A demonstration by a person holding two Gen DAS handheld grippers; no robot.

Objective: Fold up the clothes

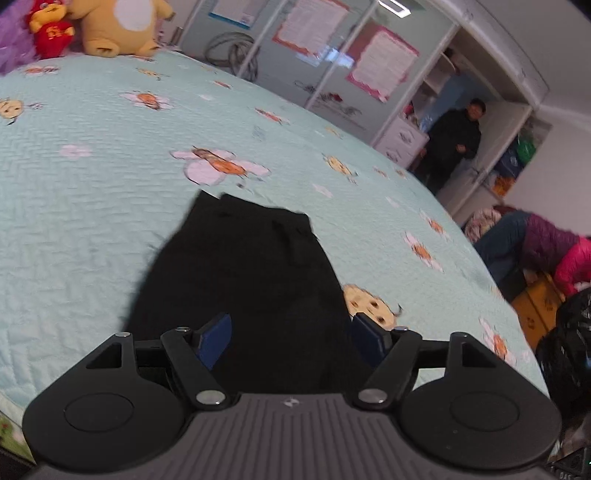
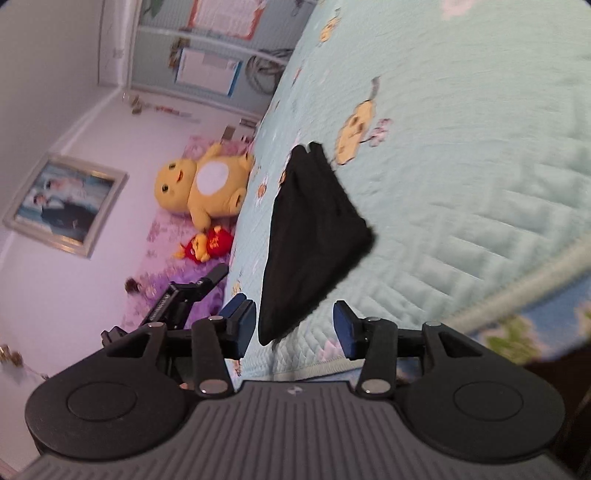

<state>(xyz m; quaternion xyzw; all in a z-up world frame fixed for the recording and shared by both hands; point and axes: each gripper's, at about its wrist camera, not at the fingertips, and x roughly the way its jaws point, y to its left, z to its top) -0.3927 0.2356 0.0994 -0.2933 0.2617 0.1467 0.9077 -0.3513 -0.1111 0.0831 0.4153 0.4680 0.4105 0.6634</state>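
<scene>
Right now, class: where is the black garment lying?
The black garment lies on the pale blue quilt, straight ahead in the left wrist view, well short of the yellow plush toy at the far edge.

- I get even, soft indoor light in both wrist views, with no hard shadows on the bedspread (image 1: 110,192).
- A ceiling lamp (image 1: 393,6) glares white at the top of my left view.
- Motion blur smears the quilting (worst in the right view).
- Fisheye bending curves the edges; the corners go black.
- The black garment (image 1: 240,280) reads as a detail-less dark patch.
</scene>
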